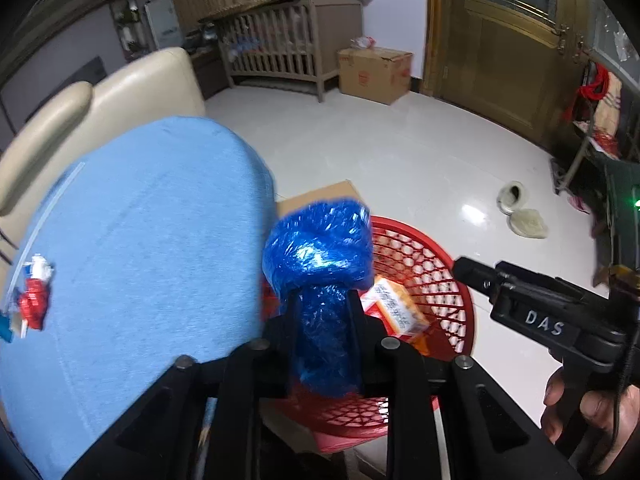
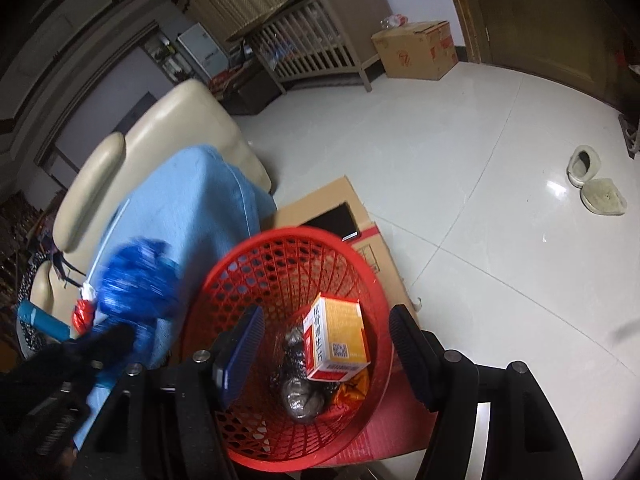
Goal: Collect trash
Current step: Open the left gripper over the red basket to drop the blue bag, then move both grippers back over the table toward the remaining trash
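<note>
My left gripper [image 1: 322, 304] is shut on a crumpled blue plastic bag [image 1: 320, 256], whose bunched top sticks out past the fingertips. It hangs beside the rim of a red mesh basket [image 2: 296, 236] on the floor. My right gripper [image 2: 324, 344] is open above the basket with nothing between its fingers. Inside the basket lie an orange and white box [image 2: 340, 340], a wad of clear wrap [image 2: 300, 396] and an orange wrapper [image 2: 354, 390]. A red and white wrapper [image 1: 36, 300] and a white straw [image 2: 108, 236] lie on the light blue seat cover [image 1: 140, 240].
The basket stands on flattened cardboard [image 2: 320, 200] next to a cream sofa [image 2: 180, 128]. Two slippers [image 2: 592, 184] lie on the white tiled floor at the right. A wooden cot [image 2: 320, 44] and a cardboard box [image 2: 416, 48] stand along the far wall.
</note>
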A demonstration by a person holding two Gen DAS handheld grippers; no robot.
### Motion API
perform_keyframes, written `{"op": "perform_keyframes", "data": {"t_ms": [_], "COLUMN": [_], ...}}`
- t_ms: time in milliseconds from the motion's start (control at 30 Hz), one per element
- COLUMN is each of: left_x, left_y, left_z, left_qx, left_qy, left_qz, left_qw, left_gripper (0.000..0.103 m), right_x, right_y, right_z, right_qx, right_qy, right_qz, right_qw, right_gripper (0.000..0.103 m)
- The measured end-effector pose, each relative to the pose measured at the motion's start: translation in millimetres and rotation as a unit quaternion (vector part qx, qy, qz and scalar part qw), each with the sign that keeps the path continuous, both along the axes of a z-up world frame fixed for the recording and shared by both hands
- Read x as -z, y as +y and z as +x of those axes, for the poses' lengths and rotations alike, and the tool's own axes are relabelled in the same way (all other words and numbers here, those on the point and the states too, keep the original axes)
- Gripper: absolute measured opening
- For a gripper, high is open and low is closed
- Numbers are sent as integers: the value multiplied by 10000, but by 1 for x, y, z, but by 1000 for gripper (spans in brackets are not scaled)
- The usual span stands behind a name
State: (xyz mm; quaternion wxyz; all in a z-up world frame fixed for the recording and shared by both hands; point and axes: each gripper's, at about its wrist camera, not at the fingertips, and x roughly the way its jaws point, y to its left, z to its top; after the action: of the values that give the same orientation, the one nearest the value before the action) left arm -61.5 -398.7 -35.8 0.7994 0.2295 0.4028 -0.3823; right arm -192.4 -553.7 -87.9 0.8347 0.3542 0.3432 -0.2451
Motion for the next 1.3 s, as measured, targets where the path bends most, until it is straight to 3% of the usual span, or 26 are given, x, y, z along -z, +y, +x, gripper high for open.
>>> {"op": "perform_keyframes", "data": {"t_ms": [33,100,433,767,1033,1067,1300], "left_x": [2,2,-8,-8,-8,-6,19], "left_y": [-1,-1,32,117,212,227,315], "left_z": [0,-1,14,59,92,97,122], "left_qx": [-14,-38,-365,-1416,-2529,-2703,-3801], "left_qy": [28,22,-84,-45,29,57,315], "left_qz": [30,18,-137,-351,-699,-726,-845], "left_qw": [10000,10000,9992,9893,9650,9600,9205], "left_gripper": [58,73,73,73,73,73,73], "right_x": [-2,-5,-7,-22,-30,-28,-26], "right_y": [-1,-3,14,70,151,162,230], "right_z": [-2,-3,16,65,117,124,157], "right_qx": [30,55,-226,-1067,-2102,-2262,-3223], "right_qy": [-36,-87,-64,287,745,847,921], "right_qz": [-2,15,50,-318,-780,-811,-830], "right_qw": [10000,9999,9997,9934,9717,9670,9385], "right_gripper": [69,69,71,73,78,83,84]}}
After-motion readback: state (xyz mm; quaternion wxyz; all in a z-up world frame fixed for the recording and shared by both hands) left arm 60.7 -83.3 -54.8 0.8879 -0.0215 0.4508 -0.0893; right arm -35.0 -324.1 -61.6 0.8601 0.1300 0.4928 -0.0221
